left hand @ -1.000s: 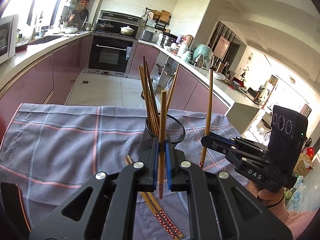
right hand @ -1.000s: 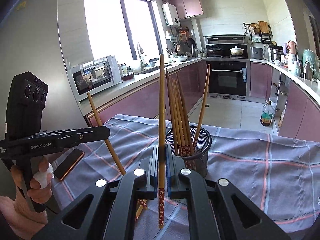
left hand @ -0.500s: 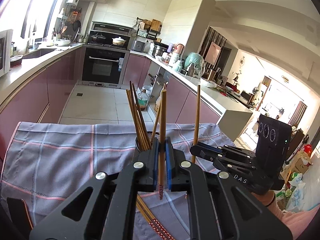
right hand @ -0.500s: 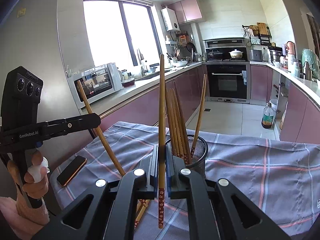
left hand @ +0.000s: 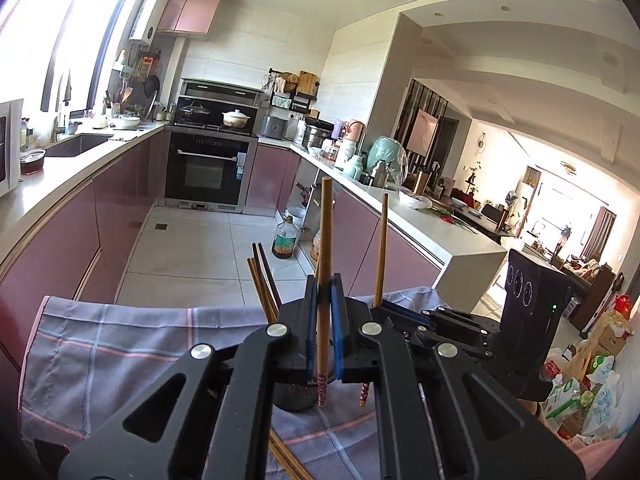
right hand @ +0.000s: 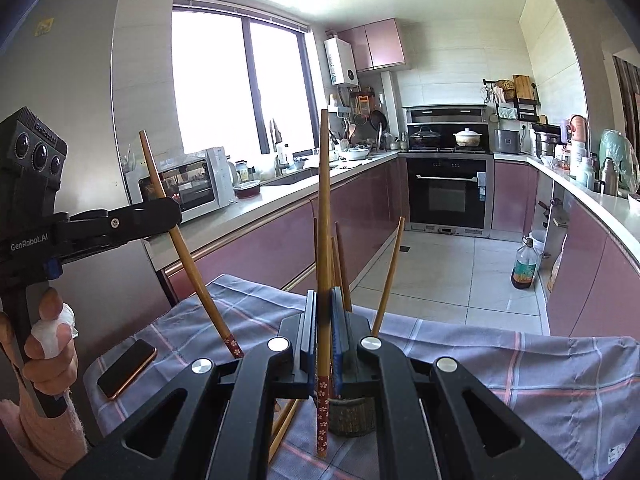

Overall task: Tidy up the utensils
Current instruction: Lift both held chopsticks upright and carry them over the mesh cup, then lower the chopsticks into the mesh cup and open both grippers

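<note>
Bamboo-brown chopsticks with red flowered tips are the things in hand. The left tool (left hand: 323, 344) is clamped tight on one upright chopstick (left hand: 324, 264), its patterned end hanging just below the blue pads. The right tool (right hand: 323, 344) is likewise closed hard on a second upright chopstick (right hand: 323, 216), whose red tip points down toward the cloth. In the right wrist view the left tool shows at the left edge, gripped by a hand (right hand: 48, 344) with a white wrap on one finger, its chopstick slanting.

A dark round mesh holder (right hand: 352, 416) stands on the surface, mostly hidden behind both tools, with several more chopsticks (right hand: 340, 264) leaning in it. A few loose chopsticks (left hand: 288, 460) lie flat on the grey checked cloth (right hand: 520, 368) beside the holder. A dark phone with a copper edge (right hand: 127, 368) rests on the cloth's left corner.
</note>
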Available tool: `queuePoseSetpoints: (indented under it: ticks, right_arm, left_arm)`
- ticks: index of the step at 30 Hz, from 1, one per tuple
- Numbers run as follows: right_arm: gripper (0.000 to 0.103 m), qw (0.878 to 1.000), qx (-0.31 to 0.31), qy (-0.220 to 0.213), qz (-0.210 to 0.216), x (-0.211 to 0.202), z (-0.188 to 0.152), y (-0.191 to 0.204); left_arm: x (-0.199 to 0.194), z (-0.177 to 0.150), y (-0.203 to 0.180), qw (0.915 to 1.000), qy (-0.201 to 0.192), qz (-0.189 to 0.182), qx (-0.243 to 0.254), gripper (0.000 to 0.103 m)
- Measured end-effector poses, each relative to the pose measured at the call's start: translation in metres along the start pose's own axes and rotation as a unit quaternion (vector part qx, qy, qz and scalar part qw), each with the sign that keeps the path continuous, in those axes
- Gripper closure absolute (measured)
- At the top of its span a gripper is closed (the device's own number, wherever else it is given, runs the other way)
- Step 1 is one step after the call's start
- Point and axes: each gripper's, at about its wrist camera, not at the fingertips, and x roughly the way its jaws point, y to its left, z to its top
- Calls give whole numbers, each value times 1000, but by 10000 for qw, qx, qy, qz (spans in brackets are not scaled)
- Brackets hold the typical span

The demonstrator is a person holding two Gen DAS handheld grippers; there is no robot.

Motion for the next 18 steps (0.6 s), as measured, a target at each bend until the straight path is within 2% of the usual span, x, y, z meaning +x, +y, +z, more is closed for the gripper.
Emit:
queuePoseSetpoints:
  ticks: [8,18]
  right_arm:
    - [98,9998,11,-167,-146,14,18,-8]
    - [98,9995,45,-107,-306,40,17,-15]
  left_arm:
    - [16,19,-8,9998,-64,98,144,96]
    - [56,17,-8,9991,259,301,122,96]
